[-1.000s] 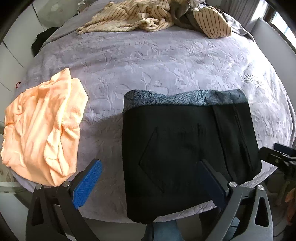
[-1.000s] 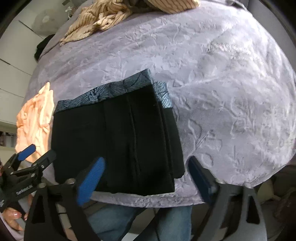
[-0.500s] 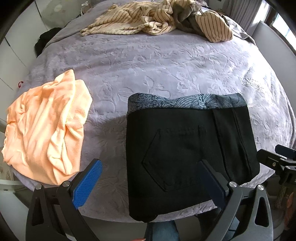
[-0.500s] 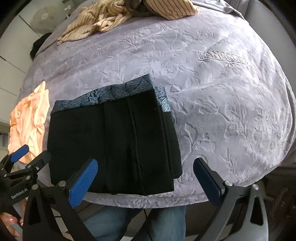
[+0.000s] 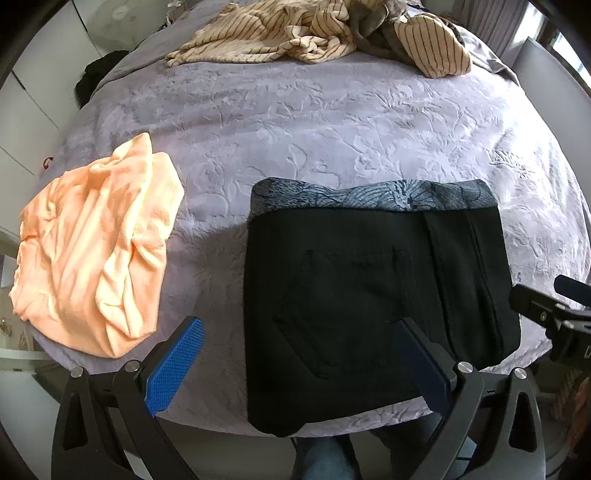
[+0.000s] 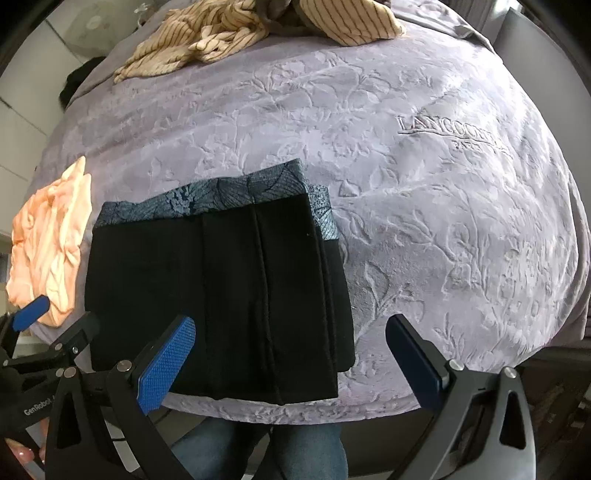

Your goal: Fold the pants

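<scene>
**One pair of black pants, folded, near edge of bed**

One item, task's own: black pants (image 5: 373, 295) with a patterned blue-grey waistband (image 5: 369, 194), lying as a compact rectangle on the lilac embossed bedspread (image 5: 332, 122), at the edge nearest the person. The fold looks finished or close to it.

Two tools: left gripper (image 5: 299, 354) and right gripper (image 6: 291, 354), each with jaws spread wide, holding nothing, hovering off the near edge of the bed and clear of the cloth.

Other stock: orange garment (image 5: 92, 254), crumpled, to the left of the pants and apart from them; striped garment (image 5: 317, 29), heaped at the far side.

Risks, as judged:
- The stack's lower edge reaches the bed's rim; a brush from a finger could drag it off.
- In the right wrist view the layers on the right side sit stepped, not flush; any nudge there could open the fold.

Not determinable:
- How many layers are underneath.
- The left side of the stack in the right wrist view, partly covered by the gripper finger.
- A dark object at the bed's far left corner, too small to identify.
</scene>
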The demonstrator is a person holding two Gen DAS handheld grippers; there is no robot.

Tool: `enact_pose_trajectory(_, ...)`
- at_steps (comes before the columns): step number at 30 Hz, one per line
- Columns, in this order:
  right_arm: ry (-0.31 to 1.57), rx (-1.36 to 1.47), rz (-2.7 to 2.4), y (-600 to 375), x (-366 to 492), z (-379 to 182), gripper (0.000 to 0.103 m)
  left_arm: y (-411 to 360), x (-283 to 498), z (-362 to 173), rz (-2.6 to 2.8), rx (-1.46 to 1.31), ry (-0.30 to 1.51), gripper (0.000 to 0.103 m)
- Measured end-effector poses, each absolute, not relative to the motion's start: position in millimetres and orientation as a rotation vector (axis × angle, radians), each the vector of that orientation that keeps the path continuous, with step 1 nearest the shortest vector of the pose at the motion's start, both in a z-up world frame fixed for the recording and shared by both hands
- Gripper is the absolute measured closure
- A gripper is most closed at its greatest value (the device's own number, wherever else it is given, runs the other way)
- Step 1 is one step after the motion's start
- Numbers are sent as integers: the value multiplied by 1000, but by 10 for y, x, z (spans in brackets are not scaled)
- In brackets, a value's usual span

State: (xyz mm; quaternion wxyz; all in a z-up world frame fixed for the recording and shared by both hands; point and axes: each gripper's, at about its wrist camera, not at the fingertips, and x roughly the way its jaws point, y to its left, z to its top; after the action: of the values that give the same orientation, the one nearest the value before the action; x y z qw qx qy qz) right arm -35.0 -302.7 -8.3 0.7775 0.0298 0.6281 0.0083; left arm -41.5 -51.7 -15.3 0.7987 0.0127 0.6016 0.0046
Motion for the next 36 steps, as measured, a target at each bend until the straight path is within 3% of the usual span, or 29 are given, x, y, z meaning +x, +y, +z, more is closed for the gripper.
enact_pose_trajectory(36,1388,-16,98,-3213,-435,-48,0,-959,-629,-75,121,48,1325,0)
